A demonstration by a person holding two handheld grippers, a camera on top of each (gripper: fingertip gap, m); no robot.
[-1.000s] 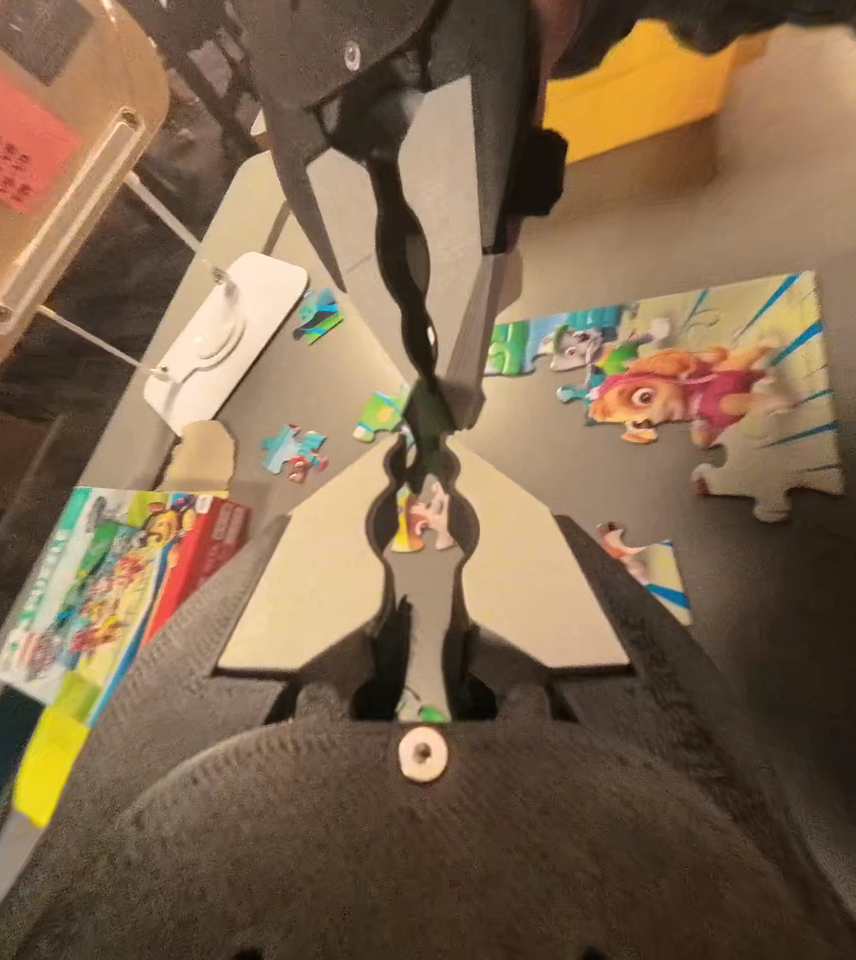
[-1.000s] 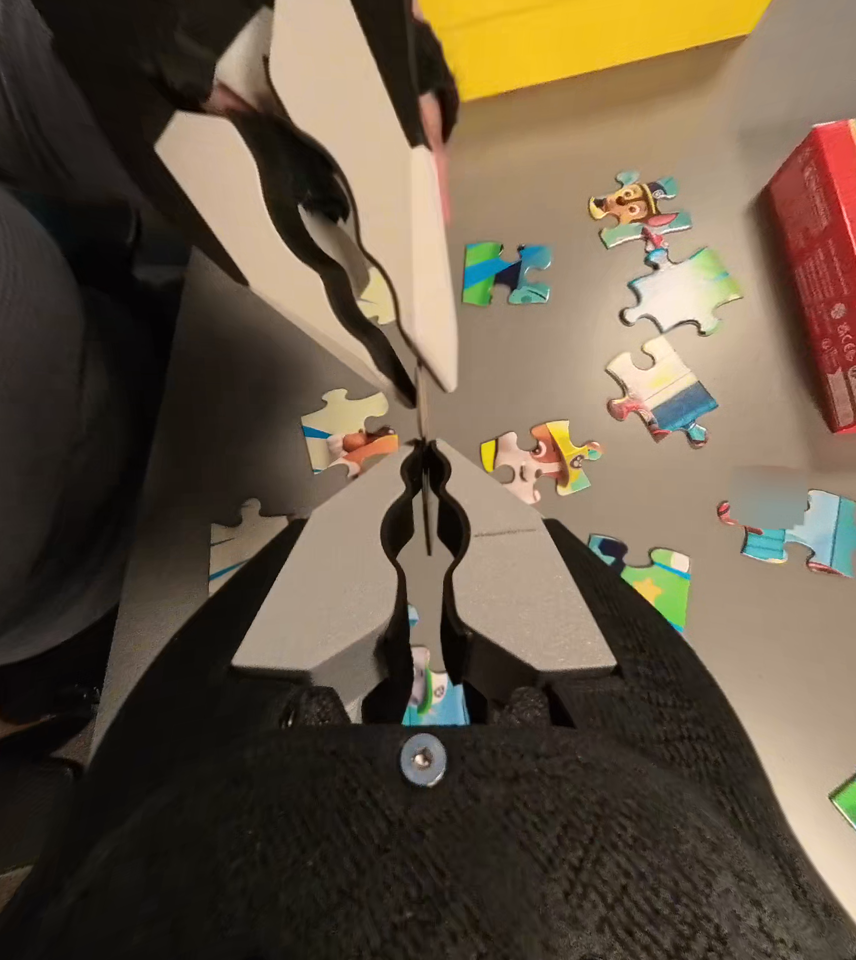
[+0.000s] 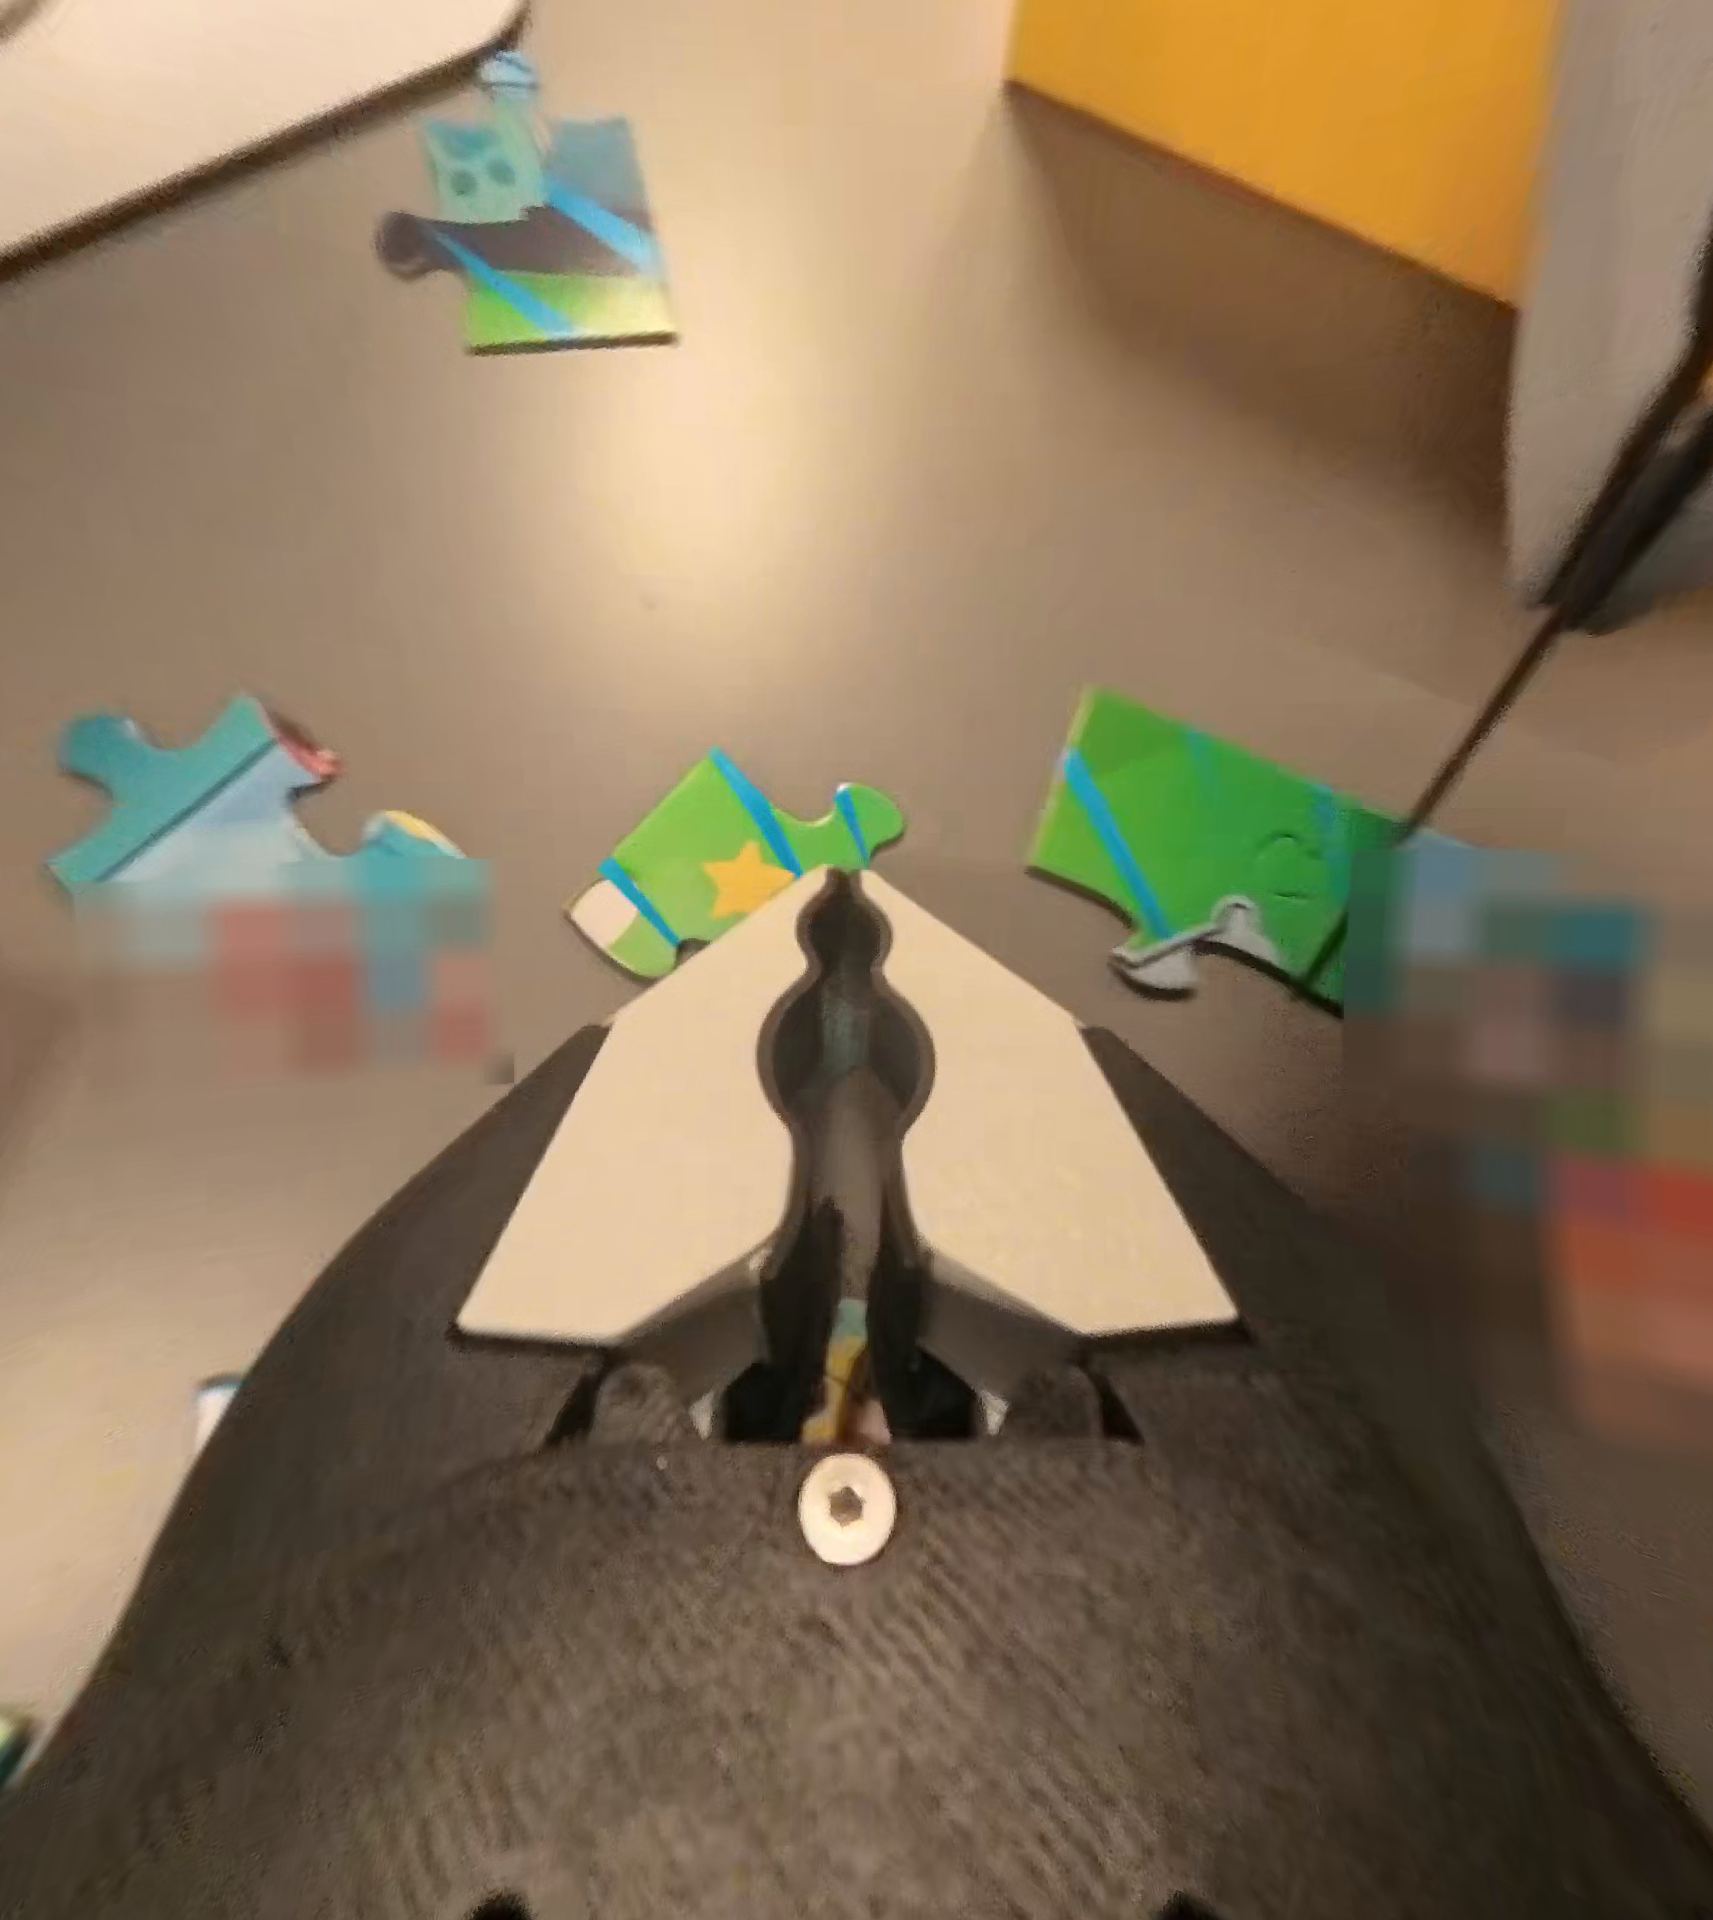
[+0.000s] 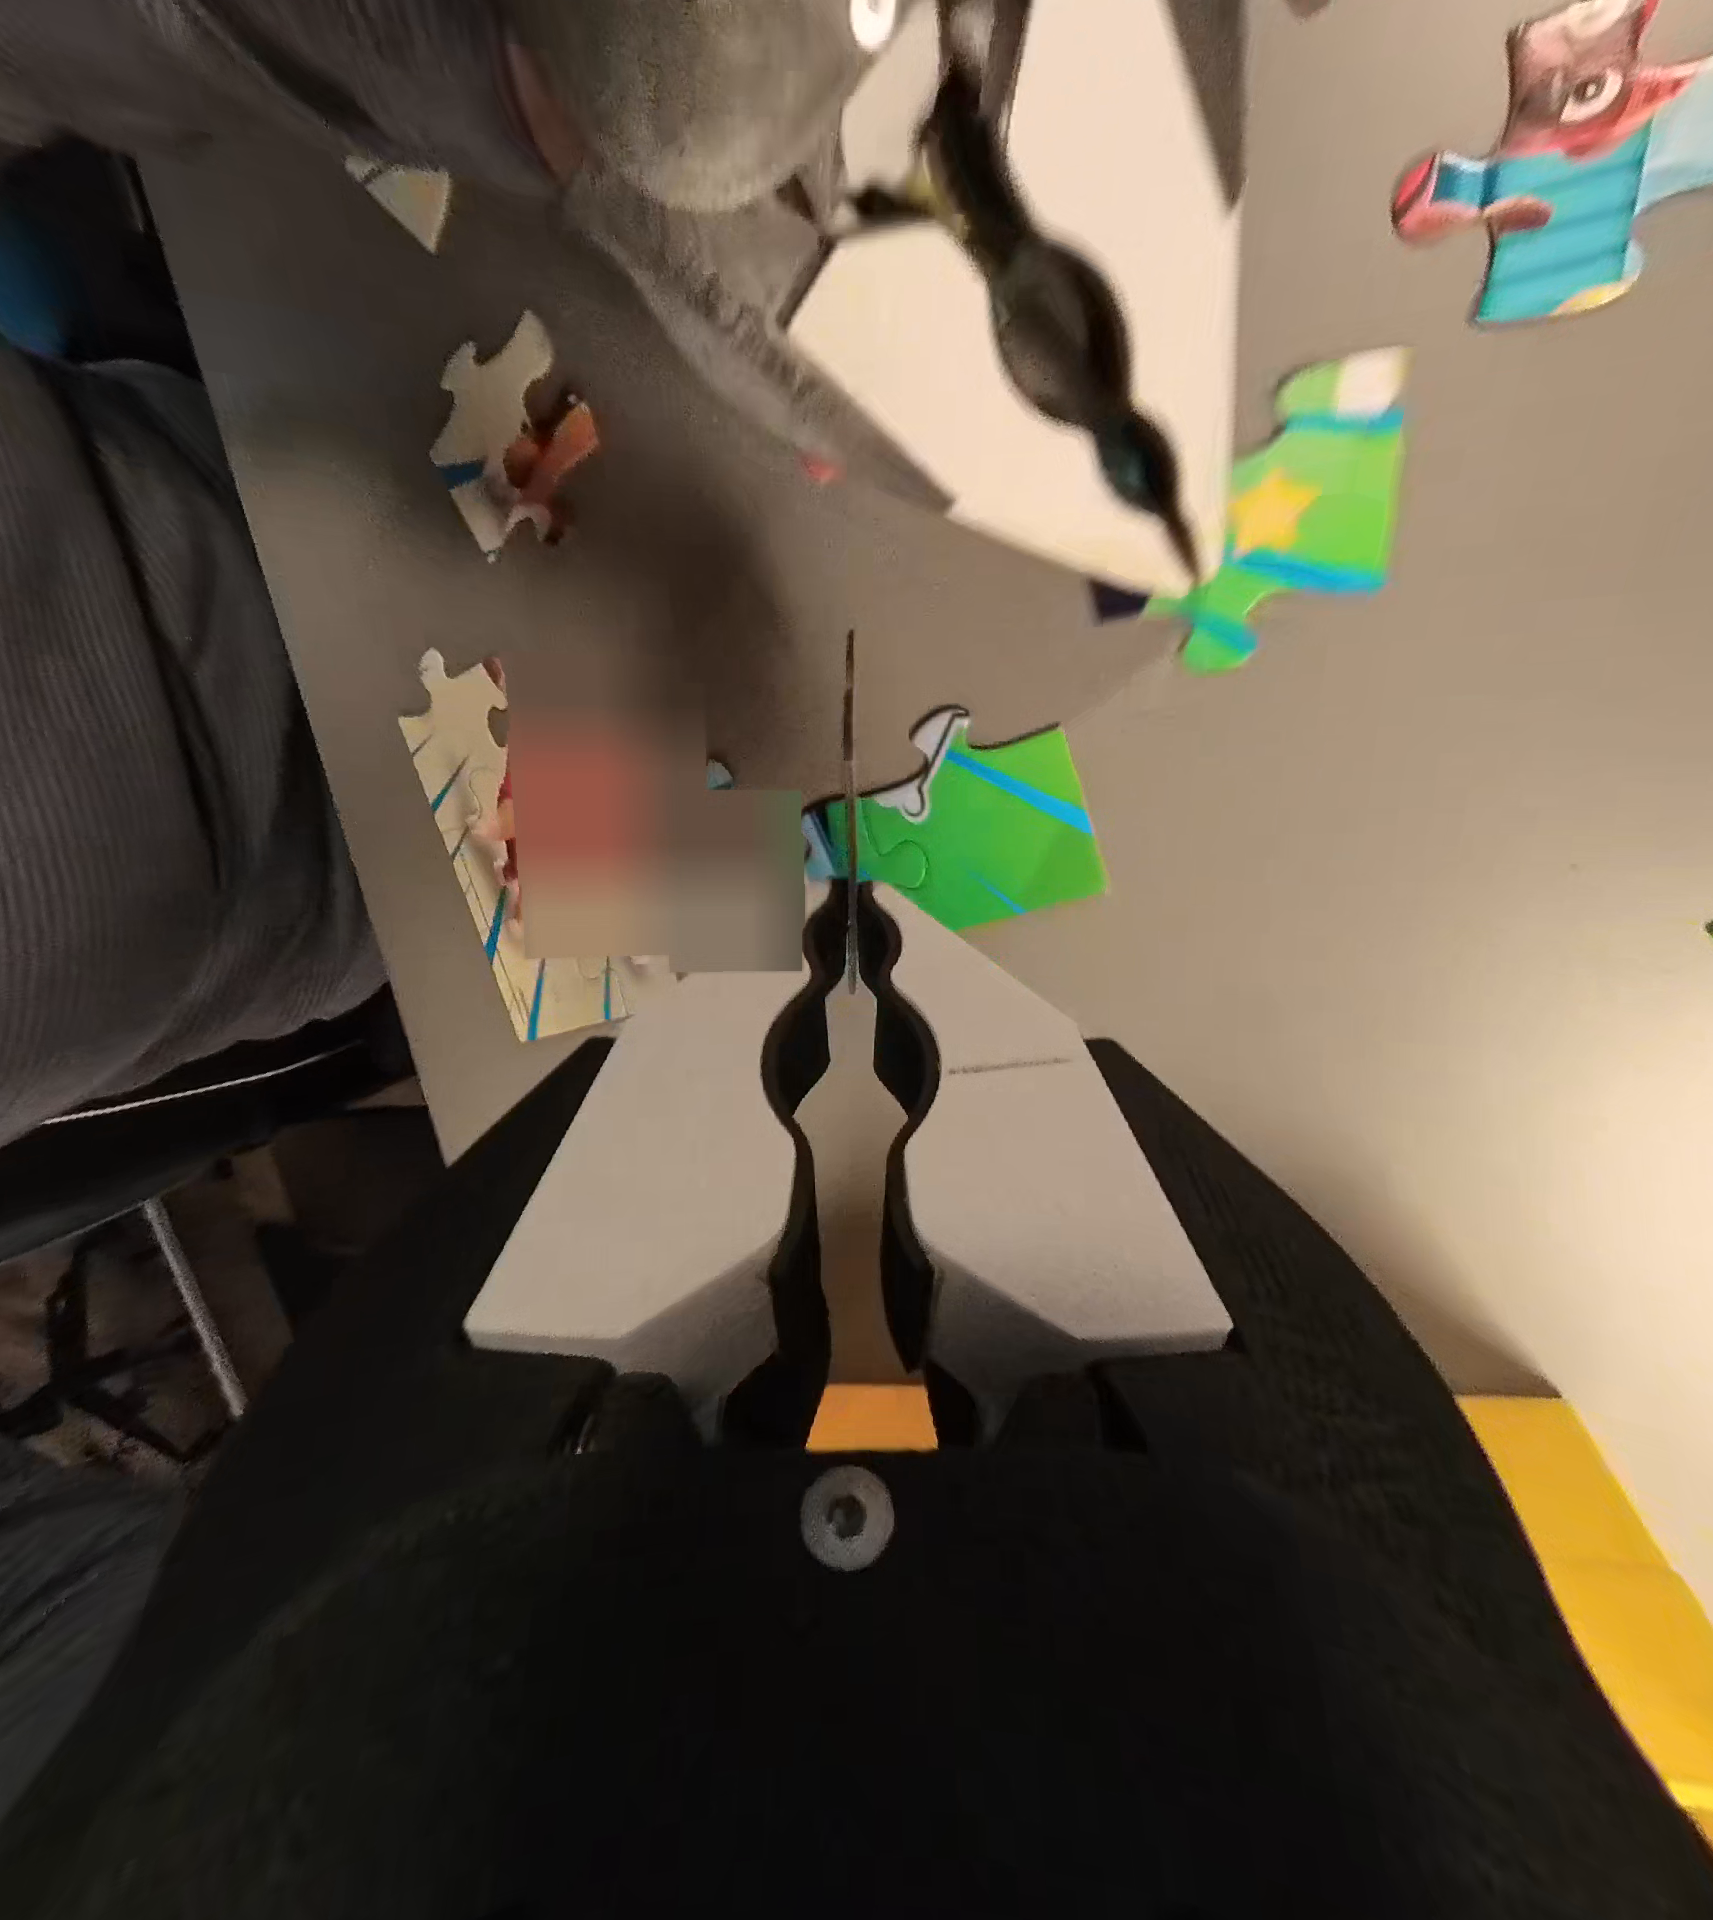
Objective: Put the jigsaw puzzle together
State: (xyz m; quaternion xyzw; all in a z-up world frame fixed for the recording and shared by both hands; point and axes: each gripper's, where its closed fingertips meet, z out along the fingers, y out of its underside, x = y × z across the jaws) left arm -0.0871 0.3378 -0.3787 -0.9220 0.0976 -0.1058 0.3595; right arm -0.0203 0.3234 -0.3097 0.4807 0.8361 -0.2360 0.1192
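Note:
My left gripper (image 3: 836, 881) is shut, its tips low at the near edge of a green puzzle piece with a yellow star (image 3: 696, 862) that lies flat on the grey table. I cannot tell whether they touch it. The right wrist view shows the same tips (image 4: 1184, 566) at that piece (image 4: 1319, 488). My right gripper (image 4: 847, 925) is shut on a thin puzzle piece seen edge-on (image 4: 849, 727), held above the green corner of the joined puzzle (image 4: 997, 831). The left wrist view shows that gripper (image 3: 1558, 613) at the upper right with the piece (image 3: 1486, 717) hanging from it.
Loose pieces lie on the table (image 3: 935, 468): a blue-green one (image 3: 561, 239), a teal one (image 3: 177, 790), a red-blue one (image 4: 1600, 177), a pale one (image 4: 519, 436). A yellow box (image 3: 1299, 135) stands at the far edge. A white flat base (image 3: 156, 104) is at the far left. A person's leg (image 4: 52, 675) is beside the table.
My left gripper has left the piece in the right gripper, dropped to the table by the green star piece, and its slightly open fingers have shut. The right gripper still holds its piece.

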